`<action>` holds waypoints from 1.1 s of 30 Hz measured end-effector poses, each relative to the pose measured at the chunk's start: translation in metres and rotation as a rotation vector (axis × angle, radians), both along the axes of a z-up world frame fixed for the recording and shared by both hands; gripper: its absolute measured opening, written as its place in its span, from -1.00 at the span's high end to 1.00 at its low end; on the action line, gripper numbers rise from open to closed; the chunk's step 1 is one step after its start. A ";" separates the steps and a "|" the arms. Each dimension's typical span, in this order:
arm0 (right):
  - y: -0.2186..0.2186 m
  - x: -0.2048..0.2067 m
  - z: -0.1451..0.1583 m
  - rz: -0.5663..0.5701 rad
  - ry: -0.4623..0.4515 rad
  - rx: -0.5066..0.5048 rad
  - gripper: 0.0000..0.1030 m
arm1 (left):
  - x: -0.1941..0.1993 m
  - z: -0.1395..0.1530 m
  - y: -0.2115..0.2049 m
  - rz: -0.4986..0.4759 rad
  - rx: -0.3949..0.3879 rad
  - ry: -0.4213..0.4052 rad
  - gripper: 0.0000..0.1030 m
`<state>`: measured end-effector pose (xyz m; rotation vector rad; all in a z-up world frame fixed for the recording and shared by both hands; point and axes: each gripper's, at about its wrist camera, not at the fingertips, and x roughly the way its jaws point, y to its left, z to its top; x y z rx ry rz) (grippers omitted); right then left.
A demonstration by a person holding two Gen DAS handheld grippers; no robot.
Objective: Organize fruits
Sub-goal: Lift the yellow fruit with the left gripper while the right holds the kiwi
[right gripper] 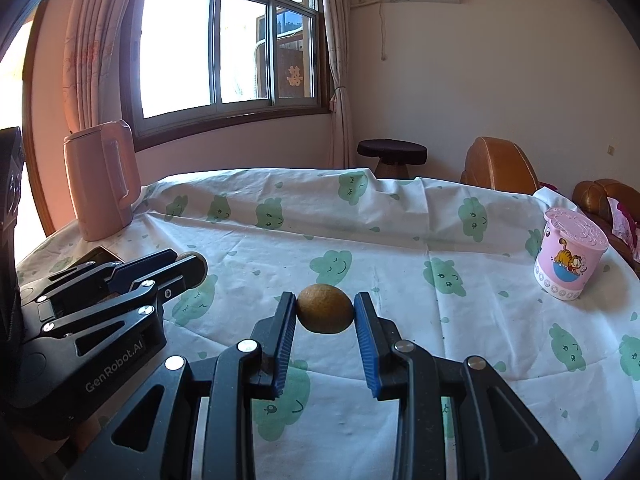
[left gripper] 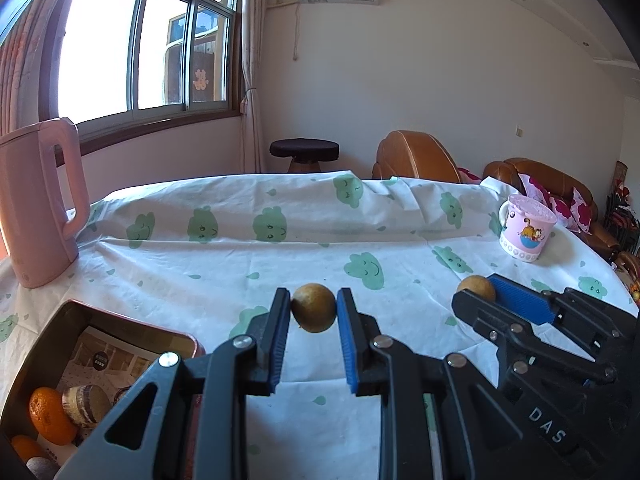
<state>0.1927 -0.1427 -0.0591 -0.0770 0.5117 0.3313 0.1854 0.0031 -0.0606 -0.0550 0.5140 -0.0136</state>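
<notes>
Both tongs pinch small brown fruits above the counter (right gripper: 400, 240): left tongs (left gripper: 314, 308) one fruit (left gripper: 314, 309), right tongs (right gripper: 325, 309) another fruit (right gripper: 325, 309). We carry ours level to the tray (left gripper: 24, 356) and release low.

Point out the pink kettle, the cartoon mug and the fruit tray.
pink kettle (right gripper: 100, 184): right wrist view, body.
cartoon mug (right gripper: 568, 264): right wrist view, side wall.
fruit tray (left gripper: 132, 322): left wrist view, far rim.

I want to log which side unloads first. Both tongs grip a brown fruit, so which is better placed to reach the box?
Left, probably. The left tongs hold a brown fruit with the open box just beside them at lower left. The right tongs hold theirs farther away, with the left gripper between.
</notes>
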 end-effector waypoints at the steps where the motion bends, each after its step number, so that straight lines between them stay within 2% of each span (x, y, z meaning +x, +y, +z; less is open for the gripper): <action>1: -0.001 -0.001 0.001 -0.001 -0.006 0.002 0.38 | 0.000 0.000 0.000 0.001 0.001 -0.002 0.51; 23: -0.008 -0.019 0.010 -0.023 -0.102 0.037 0.38 | -0.011 0.004 0.000 0.017 0.020 -0.053 0.51; 27: -0.009 -0.021 0.011 -0.022 -0.105 0.037 0.38 | -0.011 0.004 0.008 0.031 -0.011 -0.045 0.51; 31: -0.009 -0.021 0.011 -0.025 -0.106 0.035 0.38 | -0.004 -0.001 0.013 0.022 -0.046 0.003 0.51; 33: -0.010 -0.021 0.011 -0.029 -0.106 0.038 0.38 | 0.002 -0.004 0.017 -0.012 -0.086 0.035 0.52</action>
